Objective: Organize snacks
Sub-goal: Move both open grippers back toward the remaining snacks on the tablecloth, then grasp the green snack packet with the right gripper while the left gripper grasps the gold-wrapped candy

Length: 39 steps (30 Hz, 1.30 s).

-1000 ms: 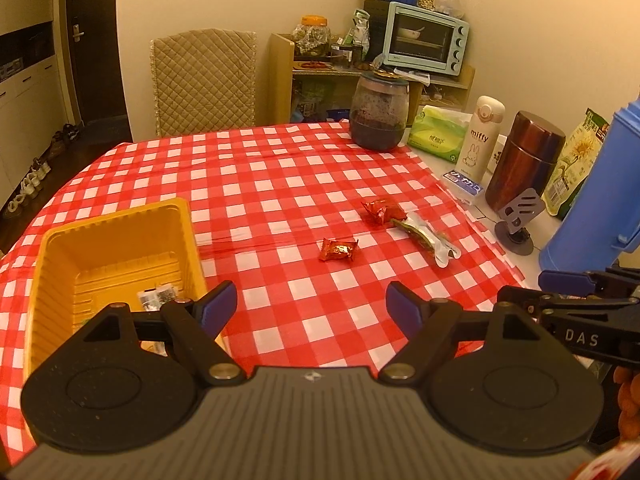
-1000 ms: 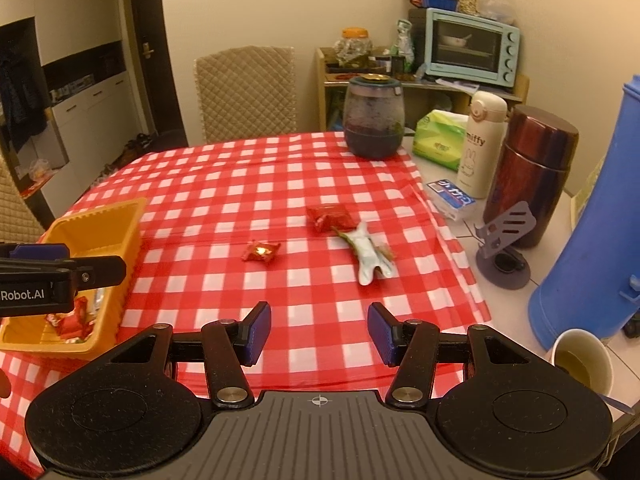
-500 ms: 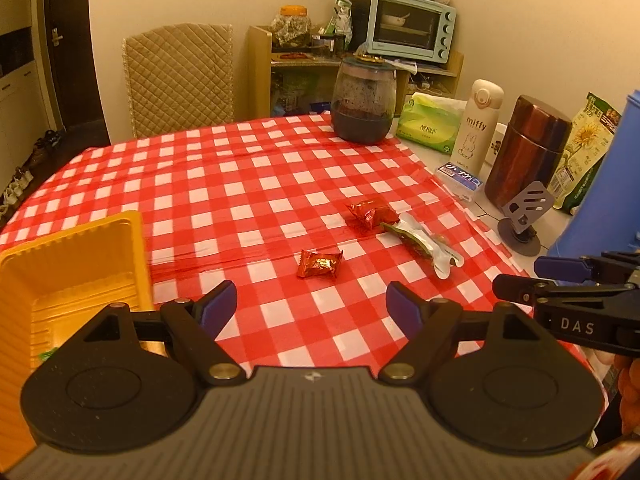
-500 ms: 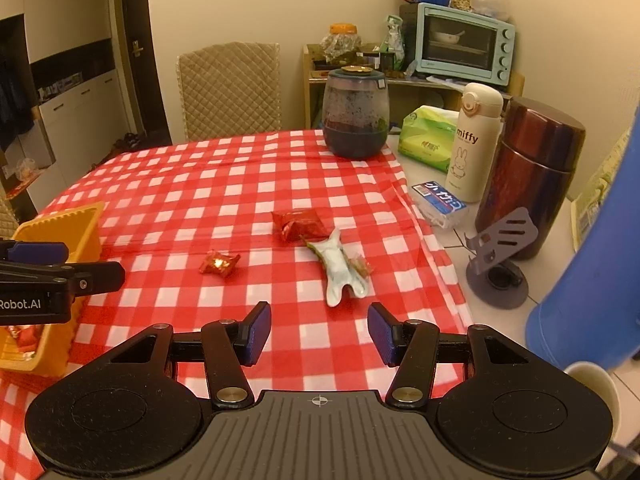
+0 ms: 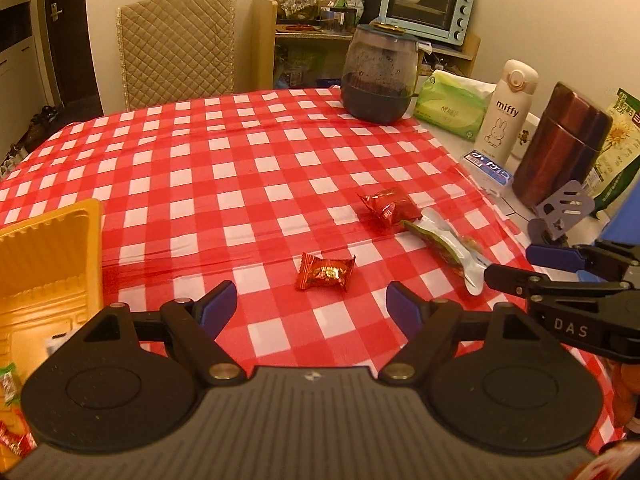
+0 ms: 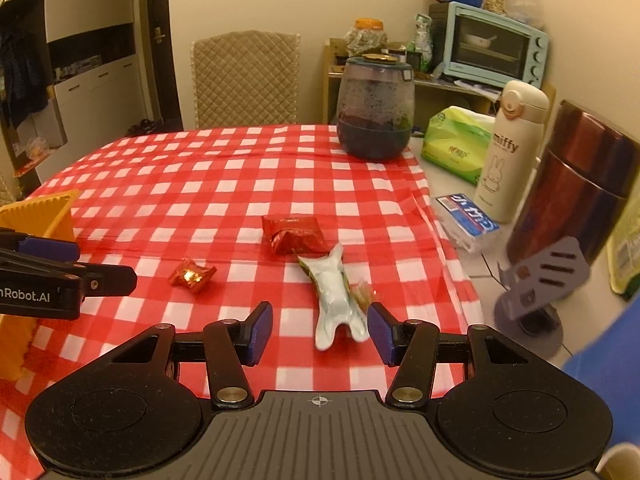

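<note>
Three snacks lie on the red checked tablecloth (image 5: 248, 168). A small red-gold candy (image 5: 325, 273) sits just ahead of my open left gripper (image 5: 312, 306), nothing between its fingers. A red packet (image 6: 293, 233) lies farther out, touching a silver-green pouch (image 6: 336, 292). The near end of that pouch lies just ahead of my open right gripper (image 6: 320, 332), close to its right fingertip; contact is unclear. The yellow tray (image 5: 44, 264) stands at the left with a few wrapped snacks in its near end. The right gripper (image 5: 560, 276) also shows at the right of the left wrist view.
A dark jar (image 6: 375, 108), tissue pack (image 6: 456, 142), white miffy bottle (image 6: 512, 152), small blue-white box (image 6: 466, 216), maroon flask (image 6: 576, 192), grey phone stand (image 6: 540, 284) and blue jug (image 6: 612, 360) crowd the table's right side. A quilted chair (image 5: 176, 44) stands behind the table.
Both grippers have moved forward and down toward the snacks, which now look larger and nearer. The yellow tray has slid to the left edge of both views. The jaws kept their openings.
</note>
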Tool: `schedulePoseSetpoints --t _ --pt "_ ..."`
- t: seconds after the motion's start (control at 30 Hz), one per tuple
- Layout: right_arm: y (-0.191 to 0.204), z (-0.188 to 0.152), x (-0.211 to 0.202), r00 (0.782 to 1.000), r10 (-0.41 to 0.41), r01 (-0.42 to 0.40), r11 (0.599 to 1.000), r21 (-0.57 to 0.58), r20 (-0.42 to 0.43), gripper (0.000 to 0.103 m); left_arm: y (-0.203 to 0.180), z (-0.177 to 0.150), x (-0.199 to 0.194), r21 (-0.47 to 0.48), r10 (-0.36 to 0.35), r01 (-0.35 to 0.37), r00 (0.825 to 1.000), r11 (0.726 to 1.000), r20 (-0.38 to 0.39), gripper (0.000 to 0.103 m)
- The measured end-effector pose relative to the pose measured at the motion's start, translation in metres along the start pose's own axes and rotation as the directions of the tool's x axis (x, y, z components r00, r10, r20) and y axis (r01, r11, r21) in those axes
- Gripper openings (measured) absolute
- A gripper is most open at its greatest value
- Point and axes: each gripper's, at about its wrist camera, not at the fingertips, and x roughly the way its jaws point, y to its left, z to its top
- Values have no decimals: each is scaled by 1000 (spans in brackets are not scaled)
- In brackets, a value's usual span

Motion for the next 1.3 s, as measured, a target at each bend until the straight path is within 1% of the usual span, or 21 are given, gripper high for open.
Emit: schedulePoseSetpoints --t 0.13,0.23,0.3,0.4,0.53,0.63,0.77,0.83,0.87,0.9,1.03,1.17,1.3 --pt "-6 5 18 1000 16 -15 1000 -17 8 53 -2 4 13 6 -9 9 1000 1000 -8 80" --pt "-9 6 32 1000 31 -31 999 -34 -6 52 -3 6 22 9 -15 15 1000 1000 -16 80" --pt "-9 5 41 999 47 -48 998 -49 -14 42 -2 7 28 9 -17 17 1000 1000 -21 80" --pt "-8 4 54 998 61 -63 996 -63 -21 40 -3 7 35 8 -19 19 999 1000 -29 80" --pt "-9 4 70 999 12 -14 998 -67 -31 40 -3 6 42 12 -23 24 999 1000 -38 80" --pt "-14 4 75 999 3 -5 999 -53 -38 39 -3 5 47 15 -23 24 999 1000 -43 80" --pt "-15 2 82 999 -14 10 997 -81 -48 39 -3 5 53 12 -20 20 999 1000 -49 80" --pt "-16 2 84 999 -17 13 997 -78 -46 39 -3 5 56 10 -20 21 999 1000 -50 80" --pt "-16 1 84 999 -18 15 997 -75 -44 37 -3 4 58 10 -19 19 999 1000 -51 80" --pt "-16 1 84 999 -25 22 997 -76 -40 26 -4 4 59 9 -17 18 999 1000 -51 80" --pt "-14 -1 79 999 -23 20 997 -71 -42 24 -3 2 65 -4 -14 14 999 1000 -48 80" --pt "-13 -6 68 999 21 -22 1000 -7 -48 24 -1 -1 71 -14 -12 12 999 1000 -37 80" --pt "-14 -12 59 998 39 -37 998 48 -46 24 -2 -3 78 4 7 -7 1000 1000 -19 75"
